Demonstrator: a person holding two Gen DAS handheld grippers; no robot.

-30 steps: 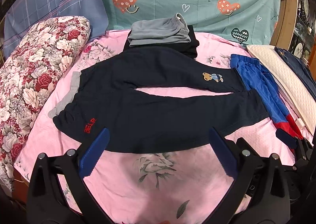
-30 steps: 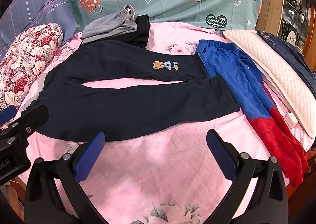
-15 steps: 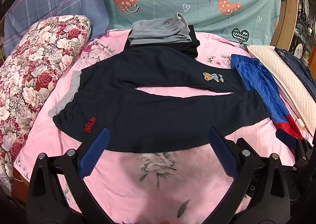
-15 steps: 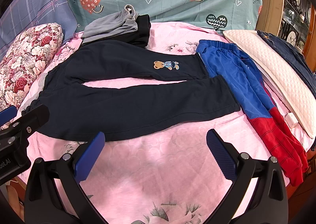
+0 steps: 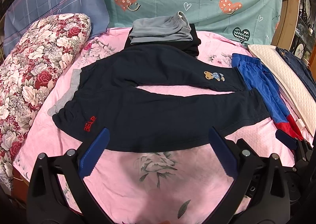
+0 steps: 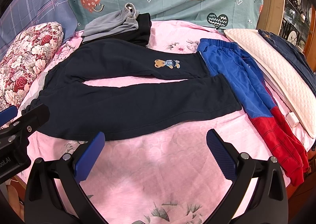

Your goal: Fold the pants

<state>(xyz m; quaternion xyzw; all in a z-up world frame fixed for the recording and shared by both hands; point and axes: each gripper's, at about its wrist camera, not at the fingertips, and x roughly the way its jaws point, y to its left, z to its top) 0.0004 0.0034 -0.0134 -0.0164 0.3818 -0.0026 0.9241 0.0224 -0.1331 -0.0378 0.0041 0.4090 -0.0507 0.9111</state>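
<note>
Dark navy pants (image 5: 158, 113) lie flat on the pink bedspread (image 5: 158, 174), waistband at the left, both legs spread to the right. A bear patch (image 5: 214, 75) is on the far leg and red lettering (image 5: 90, 124) near the waist. They also show in the right wrist view (image 6: 128, 105). My left gripper (image 5: 158, 137) is open and empty, hovering over the near edge of the near leg. My right gripper (image 6: 156, 141) is open and empty, just in front of the near leg's lower edge. The left gripper's side (image 6: 23, 123) shows at the left of the right wrist view.
Folded grey and black clothes (image 5: 162, 30) are stacked at the back. Blue and red pants (image 6: 246, 89) lie right of the navy pants. A floral pillow (image 5: 35, 77) is on the left, a white quilted pillow (image 6: 276, 70) and denim on the right.
</note>
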